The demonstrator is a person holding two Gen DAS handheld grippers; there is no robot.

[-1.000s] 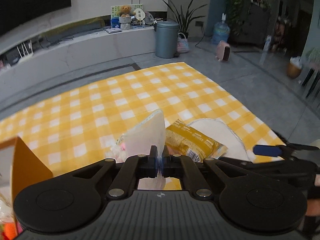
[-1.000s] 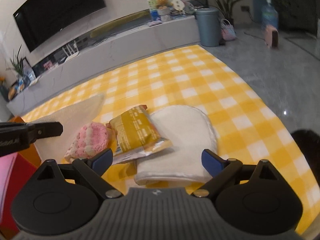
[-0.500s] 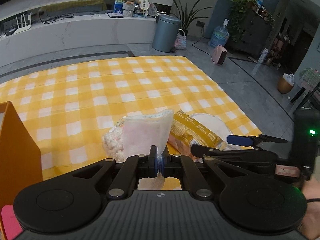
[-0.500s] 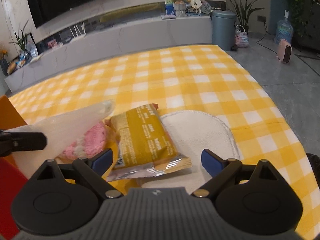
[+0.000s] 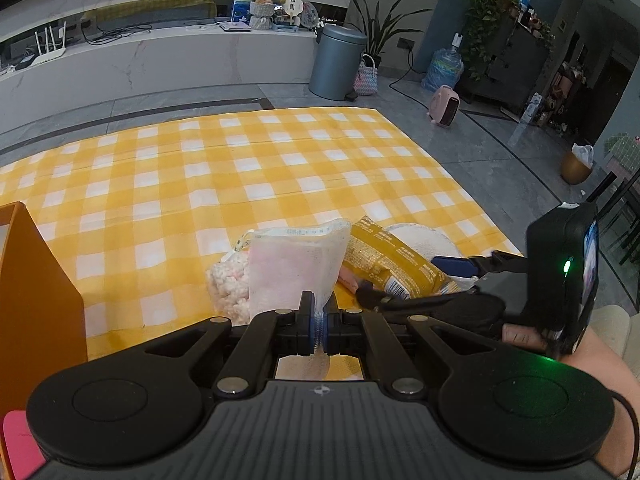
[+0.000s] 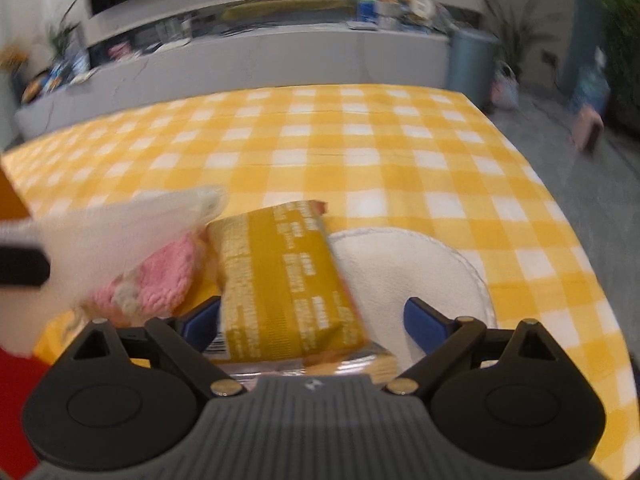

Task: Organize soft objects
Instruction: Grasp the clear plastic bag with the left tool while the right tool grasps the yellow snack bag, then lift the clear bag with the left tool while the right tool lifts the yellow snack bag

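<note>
Now the left gripper (image 5: 319, 322) tilts down, pinching the mesh bag (image 5: 294, 268); the right gripper (image 6: 312, 316), its jaws just closing a little, straddles the yellow snack pack (image 6: 284, 280) without pressing it.

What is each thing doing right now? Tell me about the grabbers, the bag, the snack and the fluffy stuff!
left gripper: shut on the mesh bag
mesh bag: pinched, held up
right gripper: open, jaws just closing, astride the snack packet
snack packet: sealed, lying partly on the white pad
white pad: flat on the cloth
pink puff: lying beside the packet

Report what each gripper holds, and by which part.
Left gripper: pinches the white mesh bag by its lower edge. Right gripper: holds nothing; open jaws, just closing slightly, straddle the yellow packet.
</note>
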